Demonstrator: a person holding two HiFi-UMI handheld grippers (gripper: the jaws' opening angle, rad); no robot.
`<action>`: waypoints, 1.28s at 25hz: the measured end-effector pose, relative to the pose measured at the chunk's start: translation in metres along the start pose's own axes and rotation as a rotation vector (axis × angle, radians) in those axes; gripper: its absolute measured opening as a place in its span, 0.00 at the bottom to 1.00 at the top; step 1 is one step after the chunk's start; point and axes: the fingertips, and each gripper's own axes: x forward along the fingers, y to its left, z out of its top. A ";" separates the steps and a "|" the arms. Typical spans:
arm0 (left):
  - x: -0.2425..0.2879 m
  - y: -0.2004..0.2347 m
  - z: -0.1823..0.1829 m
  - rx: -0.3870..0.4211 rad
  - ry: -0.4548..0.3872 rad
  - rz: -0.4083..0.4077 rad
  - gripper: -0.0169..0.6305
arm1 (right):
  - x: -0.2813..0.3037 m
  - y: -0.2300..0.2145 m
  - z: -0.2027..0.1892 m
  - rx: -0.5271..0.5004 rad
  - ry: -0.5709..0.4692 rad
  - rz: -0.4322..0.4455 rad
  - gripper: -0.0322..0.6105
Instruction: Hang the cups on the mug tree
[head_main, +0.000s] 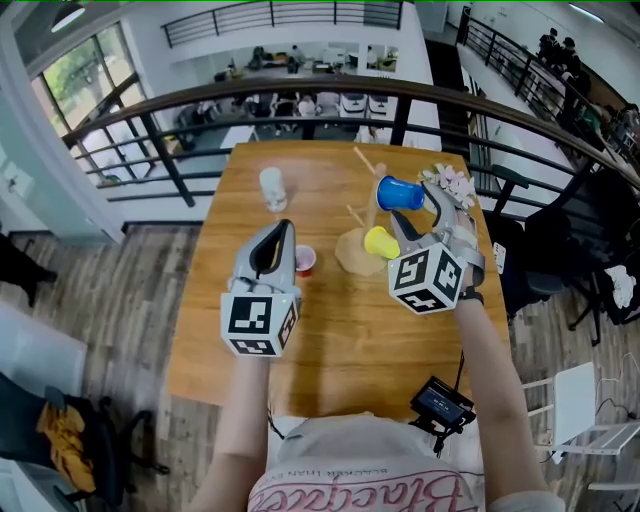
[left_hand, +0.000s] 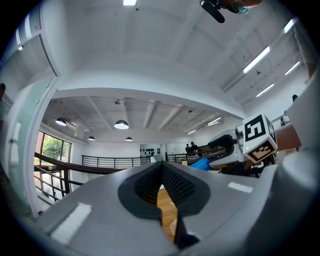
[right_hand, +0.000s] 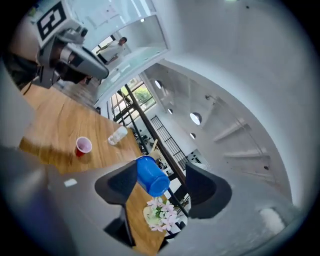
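- Two cups hang on the mug tree (head_main: 362, 215): the blue cup (right_hand: 151, 175) high, the yellow cup (head_main: 381, 241) lower.
- Right tongs (head_main: 420, 215) are released and straddle the blue cup, which lies against one jaw and clear of the other.
- Left tongs (left_hand: 161, 176) are clenched and empty, beside the red cup (head_main: 305, 261) on the counter (head_main: 330, 340).

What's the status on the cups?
Left gripper shut, empty. Right gripper open around blue cup at mug tree. Yellow cup hangs there; red cup on table. Flowers beside tree, nothing blocking.
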 end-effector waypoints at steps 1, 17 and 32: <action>0.000 -0.001 0.000 0.001 0.000 -0.002 0.05 | -0.006 -0.002 0.001 0.042 -0.014 -0.002 0.49; 0.009 -0.022 0.002 0.018 0.004 -0.050 0.05 | -0.076 -0.019 -0.022 0.891 -0.250 0.076 0.05; 0.001 -0.023 -0.047 0.003 0.113 -0.091 0.21 | -0.086 0.030 -0.061 1.035 -0.200 0.081 0.05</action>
